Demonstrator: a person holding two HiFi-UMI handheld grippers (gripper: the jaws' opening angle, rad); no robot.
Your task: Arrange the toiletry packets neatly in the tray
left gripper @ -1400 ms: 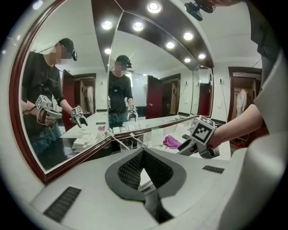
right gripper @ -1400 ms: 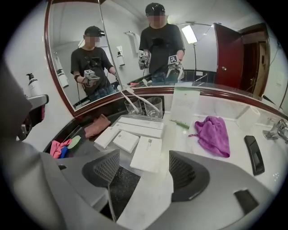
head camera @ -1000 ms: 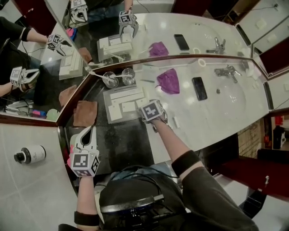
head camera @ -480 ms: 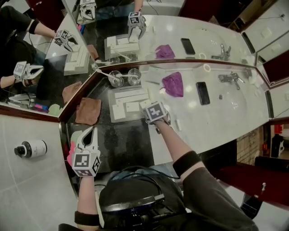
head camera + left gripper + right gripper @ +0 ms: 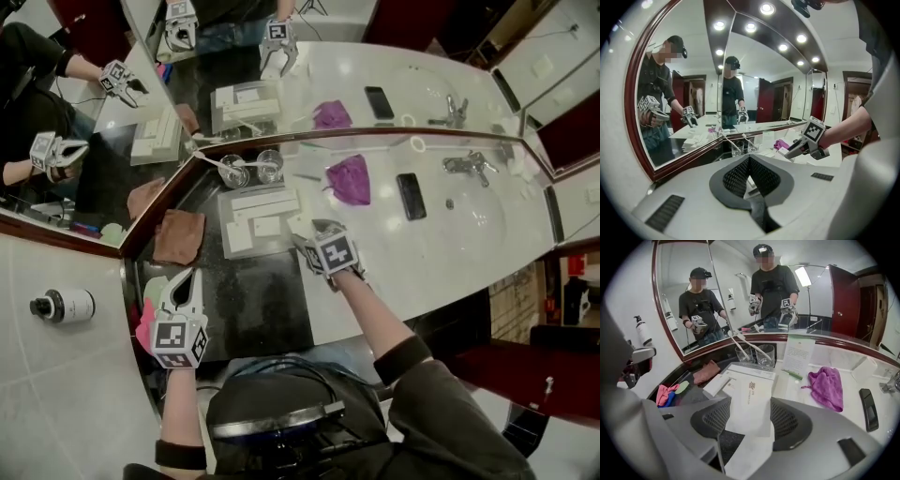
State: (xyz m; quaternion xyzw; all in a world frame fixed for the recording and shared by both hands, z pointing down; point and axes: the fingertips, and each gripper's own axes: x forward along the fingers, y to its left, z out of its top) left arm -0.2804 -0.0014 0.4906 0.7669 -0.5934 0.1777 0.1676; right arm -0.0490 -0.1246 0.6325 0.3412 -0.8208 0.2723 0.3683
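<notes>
Toiletry packet [image 5: 749, 401], flat white with small logo, sits pinched in just-closed right hand-held gripper [image 5: 750, 423]; left hand-held gripper [image 5: 750, 169] clenched empty.

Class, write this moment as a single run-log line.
left gripper: shut, empty | right gripper: jaws just closed on white packet | tray: other packets inside

Black shirt [image 5: 441, 422], black sleeve [image 5: 405, 356], black cap [image 5: 762, 248]
</notes>
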